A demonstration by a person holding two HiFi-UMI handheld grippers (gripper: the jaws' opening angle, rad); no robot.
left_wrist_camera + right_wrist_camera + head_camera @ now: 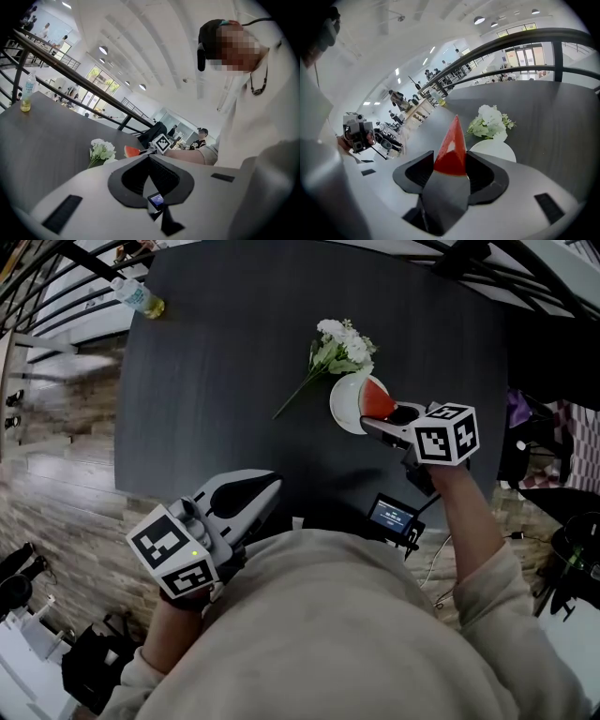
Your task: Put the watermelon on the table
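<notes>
A red wedge of watermelon (377, 401) sits between the jaws of my right gripper (386, 414), which is shut on it just over the white plate (345, 405). In the right gripper view the watermelon slice (451, 146) points up from the jaws, with the plate (493, 150) just beyond. My left gripper (265, 487) hangs near my body at the dark table's (225, 352) near edge, shut and empty. From the left gripper view the watermelon (131, 151) shows small and far off.
A bunch of white flowers (339, 350) lies beside the plate, its stem pointing left. A plastic bottle (137, 297) stands at the table's far left corner. A small screen device (395, 517) hangs at my chest. Railings run behind the table.
</notes>
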